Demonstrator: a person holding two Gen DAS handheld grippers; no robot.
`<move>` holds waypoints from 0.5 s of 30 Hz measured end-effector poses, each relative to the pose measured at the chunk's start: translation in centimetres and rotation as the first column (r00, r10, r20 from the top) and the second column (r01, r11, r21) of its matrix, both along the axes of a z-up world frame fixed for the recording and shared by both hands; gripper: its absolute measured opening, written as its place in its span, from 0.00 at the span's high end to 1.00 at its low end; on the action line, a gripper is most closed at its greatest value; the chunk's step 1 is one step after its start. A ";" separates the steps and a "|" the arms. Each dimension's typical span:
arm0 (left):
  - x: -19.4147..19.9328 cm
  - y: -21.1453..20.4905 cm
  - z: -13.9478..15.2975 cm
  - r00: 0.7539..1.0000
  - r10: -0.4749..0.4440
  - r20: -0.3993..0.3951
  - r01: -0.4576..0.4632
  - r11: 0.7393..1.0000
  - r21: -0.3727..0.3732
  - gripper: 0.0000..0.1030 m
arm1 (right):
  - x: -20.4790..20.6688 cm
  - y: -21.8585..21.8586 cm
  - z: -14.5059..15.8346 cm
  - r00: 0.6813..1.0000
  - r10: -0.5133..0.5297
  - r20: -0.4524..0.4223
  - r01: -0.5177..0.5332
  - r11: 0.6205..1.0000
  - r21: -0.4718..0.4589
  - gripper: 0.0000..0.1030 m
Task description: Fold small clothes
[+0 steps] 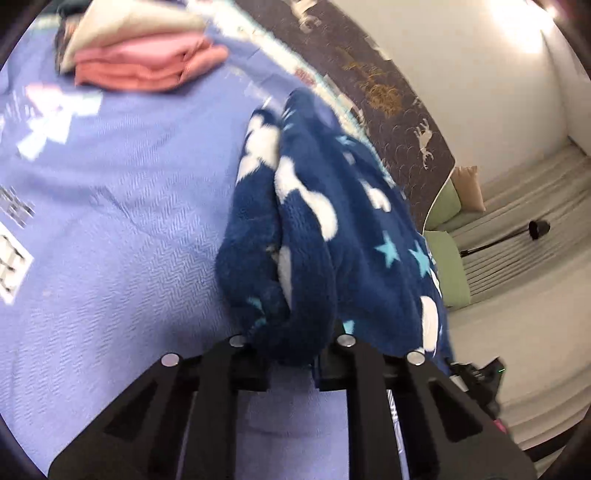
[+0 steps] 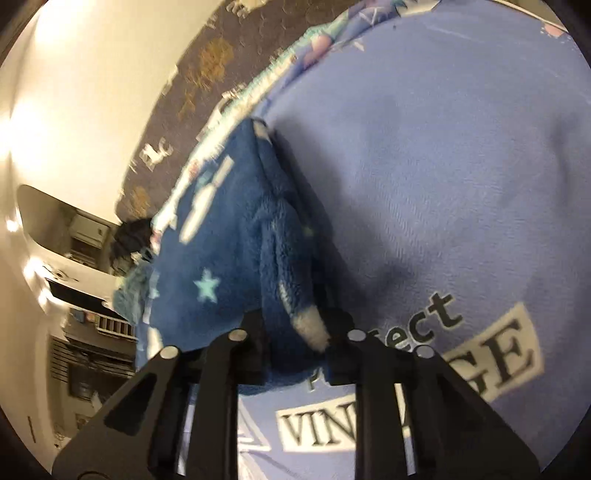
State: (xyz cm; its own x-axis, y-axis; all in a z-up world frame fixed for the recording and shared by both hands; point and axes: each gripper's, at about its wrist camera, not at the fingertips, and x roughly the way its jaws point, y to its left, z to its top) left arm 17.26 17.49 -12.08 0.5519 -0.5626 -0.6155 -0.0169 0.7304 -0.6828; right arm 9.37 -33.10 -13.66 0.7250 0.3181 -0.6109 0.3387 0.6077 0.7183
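A navy fleece garment [image 1: 314,229] with white clouds and light blue stars hangs bunched from my left gripper [image 1: 291,354], which is shut on its edge above the lilac bedspread [image 1: 129,206]. In the right wrist view the same garment [image 2: 229,258] hangs from my right gripper [image 2: 295,343], which is shut on another part of its edge. The fabric is lifted off the bedspread [image 2: 443,166] and folds hide the fingertips of both grippers.
A stack of folded clothes, pink [image 1: 147,62] under cream [image 1: 129,22], lies at the far left of the bed. The bed's edge and a dark patterned rug [image 1: 399,96] run along the right. A green cushion [image 1: 450,266] lies on the floor. Printed lettering [image 2: 498,362] marks the bedspread.
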 end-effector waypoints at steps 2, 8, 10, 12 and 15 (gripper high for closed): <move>-1.6 0.2 1.5 0.999 -0.015 0.037 0.015 1.000 0.009 0.87 | -1.1 -0.2 1.7 0.999 0.009 0.040 -0.008 1.000 -0.016 0.85; -7.6 0.2 2.9 0.989 -0.141 0.047 0.136 0.986 0.099 0.84 | -7.7 0.8 4.3 0.998 0.062 0.009 -0.060 0.987 -0.148 0.84; -9.2 -0.2 1.4 0.987 -0.163 -0.010 0.162 0.962 0.218 0.79 | -9.1 1.3 2.6 0.994 0.069 -0.081 -0.084 0.976 -0.200 0.78; -10.6 -0.2 0.9 0.988 -0.152 0.003 0.141 0.928 0.345 0.72 | -10.0 1.9 1.4 0.985 0.036 -0.169 -0.093 0.935 -0.343 0.60; -11.8 -1.5 3.7 0.981 -0.153 0.123 0.050 0.800 0.598 0.72 | -10.3 3.4 3.4 0.991 0.004 -0.135 -0.074 0.852 -0.519 0.51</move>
